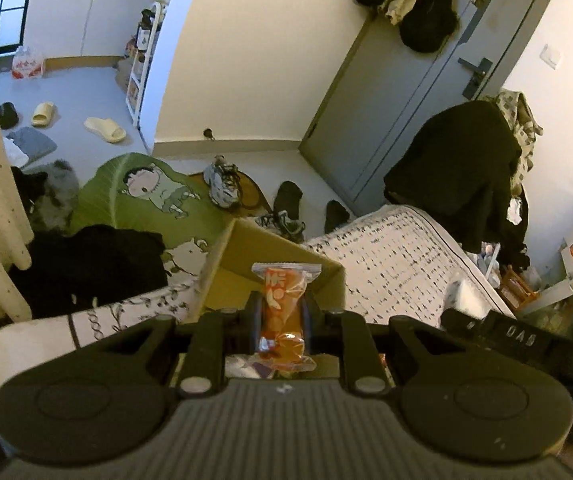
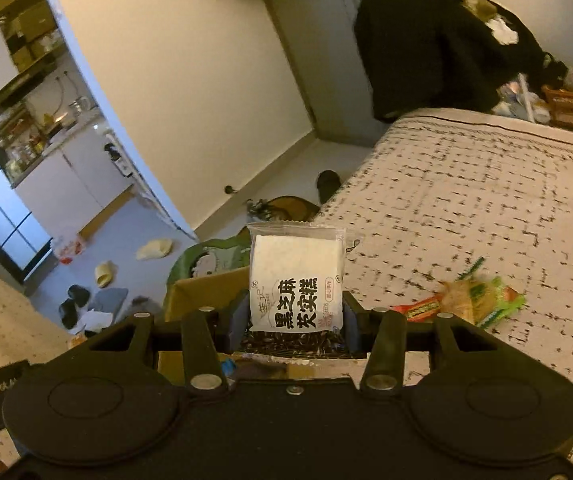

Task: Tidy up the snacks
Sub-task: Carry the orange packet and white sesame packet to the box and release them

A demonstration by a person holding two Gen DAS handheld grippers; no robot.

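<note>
My left gripper is shut on an orange snack packet and holds it upright above an open cardboard box that sits on the bed. My right gripper is shut on a white snack packet with black Chinese lettering, held upright over the same cardboard box. Loose snack packets in green, orange and red lie on the bedspread to the right of the right gripper.
The patterned bedspread stretches right and ahead. A green cartoon blanket and black clothes lie left of the box. Shoes and slippers litter the floor. A chair draped in dark clothes stands by the grey door.
</note>
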